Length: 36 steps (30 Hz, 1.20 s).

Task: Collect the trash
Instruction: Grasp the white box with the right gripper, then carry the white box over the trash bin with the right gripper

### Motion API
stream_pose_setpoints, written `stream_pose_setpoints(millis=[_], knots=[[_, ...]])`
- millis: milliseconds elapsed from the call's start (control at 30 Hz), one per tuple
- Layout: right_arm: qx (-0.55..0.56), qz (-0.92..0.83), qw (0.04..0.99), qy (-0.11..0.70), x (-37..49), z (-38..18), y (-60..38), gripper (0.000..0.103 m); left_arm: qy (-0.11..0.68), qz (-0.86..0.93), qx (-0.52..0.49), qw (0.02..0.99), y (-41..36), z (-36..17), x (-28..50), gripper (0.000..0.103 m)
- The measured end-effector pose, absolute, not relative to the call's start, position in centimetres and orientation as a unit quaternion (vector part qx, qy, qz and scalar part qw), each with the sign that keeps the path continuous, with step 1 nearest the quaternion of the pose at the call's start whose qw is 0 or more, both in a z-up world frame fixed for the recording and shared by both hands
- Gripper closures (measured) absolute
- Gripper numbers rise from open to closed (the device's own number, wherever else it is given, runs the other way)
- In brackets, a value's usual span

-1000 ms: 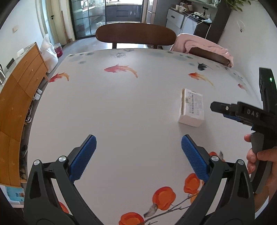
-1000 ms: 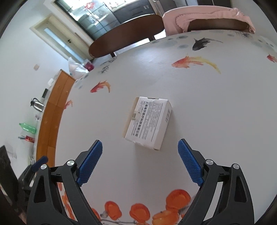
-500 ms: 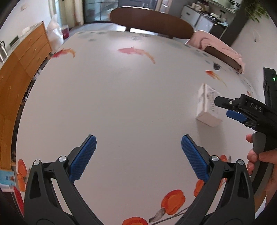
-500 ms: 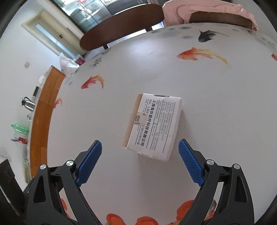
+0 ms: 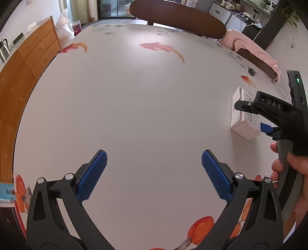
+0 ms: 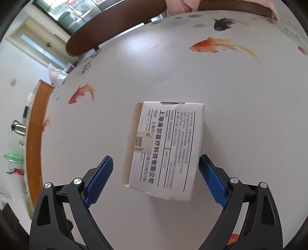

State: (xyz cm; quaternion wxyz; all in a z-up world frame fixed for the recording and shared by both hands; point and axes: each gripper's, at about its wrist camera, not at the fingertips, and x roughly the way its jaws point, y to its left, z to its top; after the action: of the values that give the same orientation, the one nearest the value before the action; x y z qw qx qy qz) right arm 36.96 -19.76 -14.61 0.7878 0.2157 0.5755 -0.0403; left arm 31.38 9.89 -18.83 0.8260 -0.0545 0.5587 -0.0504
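Note:
A white cardboard box (image 6: 165, 148) with black printed text lies flat on the white table (image 6: 240, 125) painted with fish. My right gripper (image 6: 156, 178) is open, its blue pads on either side of the box's near end, the right pad close to its edge. In the left wrist view the box (image 5: 242, 123) lies at the far right, partly hidden by the right gripper (image 5: 252, 117) held in a hand. My left gripper (image 5: 154, 173) is open and empty over bare table, well left of the box.
A dark wooden chair back (image 5: 179, 17) stands at the table's far side, and a chair draped in pink cloth (image 5: 252, 50) at the far right. A wooden sideboard (image 5: 21, 63) runs along the left with a metal kettle (image 6: 19, 127).
My right gripper has moved forward so the box's near end now lies between its pads. My left gripper has swung left, putting the box at its view's right edge.

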Motion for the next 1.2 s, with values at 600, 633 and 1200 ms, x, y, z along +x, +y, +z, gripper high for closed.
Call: stream_pose_setpoints(millis=[600, 633, 1200], knots=[[0.169, 0.055, 0.802, 0.57, 32.3, -11.3, -19.3, 0.035, 0.549, -0.033, -0.06, 0.833, 11.8, -17.6, 28.0, 0.007], [0.16, 0.066, 0.804, 0.569, 31.9, -10.8, -18.7, 0.035, 0.547, -0.028, -0.062, 0.834, 12.1, -17.3, 27.6, 0.007], [0.085, 0.331, 0.751, 0.566, 26.5, -3.5, -0.2, 0.036, 0.487, 0.162, -0.176, 0.84, 27.4, -12.9, 11.5, 0.007]])
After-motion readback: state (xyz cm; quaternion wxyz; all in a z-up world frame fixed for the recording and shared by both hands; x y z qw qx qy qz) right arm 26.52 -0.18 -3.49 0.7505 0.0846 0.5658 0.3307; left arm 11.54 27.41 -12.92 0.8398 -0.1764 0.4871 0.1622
